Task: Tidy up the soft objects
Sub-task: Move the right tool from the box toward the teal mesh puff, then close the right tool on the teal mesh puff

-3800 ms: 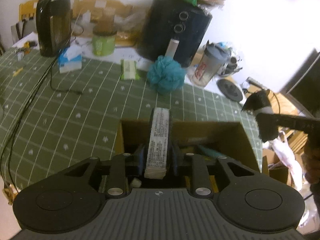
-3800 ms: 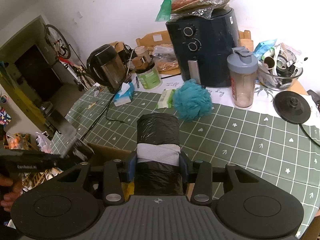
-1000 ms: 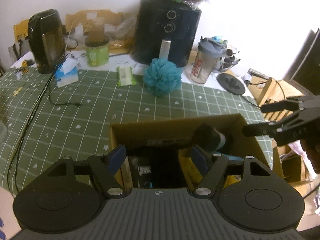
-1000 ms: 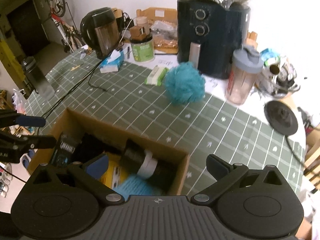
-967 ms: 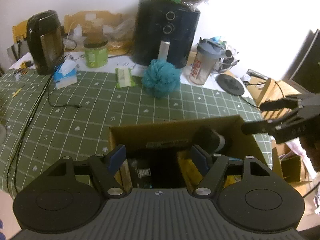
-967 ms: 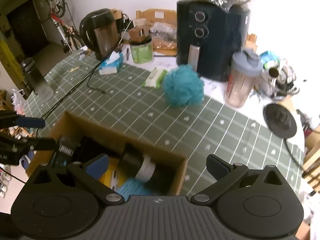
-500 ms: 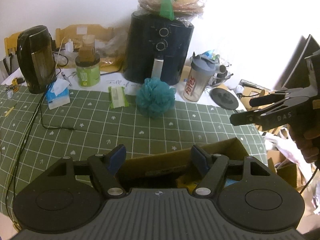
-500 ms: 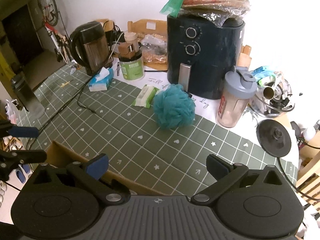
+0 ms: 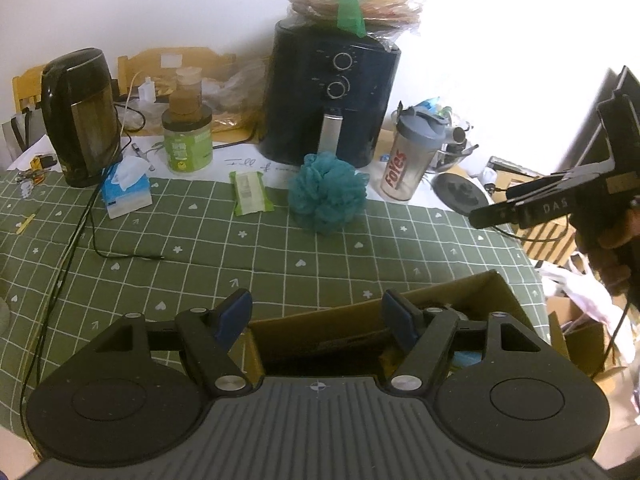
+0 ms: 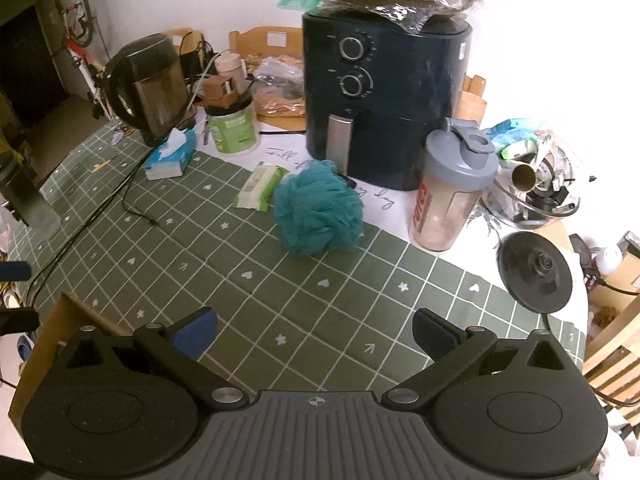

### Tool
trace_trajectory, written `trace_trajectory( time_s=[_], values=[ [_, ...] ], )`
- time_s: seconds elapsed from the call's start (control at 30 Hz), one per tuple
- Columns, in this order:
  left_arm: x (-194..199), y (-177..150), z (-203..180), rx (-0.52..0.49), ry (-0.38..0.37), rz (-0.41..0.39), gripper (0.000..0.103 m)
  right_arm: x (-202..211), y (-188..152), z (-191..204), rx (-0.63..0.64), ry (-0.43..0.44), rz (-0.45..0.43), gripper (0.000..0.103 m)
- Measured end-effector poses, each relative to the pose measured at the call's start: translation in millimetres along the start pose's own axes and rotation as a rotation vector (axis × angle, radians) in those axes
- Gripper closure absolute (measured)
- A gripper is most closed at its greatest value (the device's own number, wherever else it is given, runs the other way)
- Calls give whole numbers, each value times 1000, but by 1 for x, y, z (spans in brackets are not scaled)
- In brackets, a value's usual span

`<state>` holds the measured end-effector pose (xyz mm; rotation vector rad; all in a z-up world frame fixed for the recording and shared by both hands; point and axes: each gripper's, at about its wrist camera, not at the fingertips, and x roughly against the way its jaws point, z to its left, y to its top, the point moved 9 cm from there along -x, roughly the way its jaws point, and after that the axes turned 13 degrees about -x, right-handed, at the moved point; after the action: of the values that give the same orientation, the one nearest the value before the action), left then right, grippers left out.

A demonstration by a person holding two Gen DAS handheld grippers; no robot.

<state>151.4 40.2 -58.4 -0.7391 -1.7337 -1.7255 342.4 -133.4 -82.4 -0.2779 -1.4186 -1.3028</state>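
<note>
Both grippers stood wide and empty: left gripper (image 9: 316,312) over the brown cardboard box (image 9: 460,292), right gripper (image 10: 314,330) above green checked tablecloth (image 10: 248,256). Far off, the round teal mesh sponge (image 10: 318,214), with no clear long axis, rested beside the flat green wipes pack (image 10: 262,186).

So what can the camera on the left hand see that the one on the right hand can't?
Only the left view shows inside the cardboard box, plus the right tool and the hand holding it. Only the right view shows the glass bowl of clutter, a bicycle by the doorway and a dark bottle at the table's edge. Both share the teal bath puff, air fryer, kettle, shaker bottle and green checked tablecloth.
</note>
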Motion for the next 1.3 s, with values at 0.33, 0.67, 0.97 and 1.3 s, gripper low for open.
trace_trajectory(
  time_s=[0.33,0.67,0.97,1.3],
  values=[
    [-6,0,10,4,4,1,32,-25,15,-6,-10,3,15,0],
    [-10,6,14,-13,12,-22,32,-51,35,3,32,67,12,0],
    [-12,4,27,-10,35,-15,32,-90,44,11,101,77,16,0],
    [-9,-5,41,-3,68,-6,32,-145,48,14,134,58,-2,0]
  ],
)
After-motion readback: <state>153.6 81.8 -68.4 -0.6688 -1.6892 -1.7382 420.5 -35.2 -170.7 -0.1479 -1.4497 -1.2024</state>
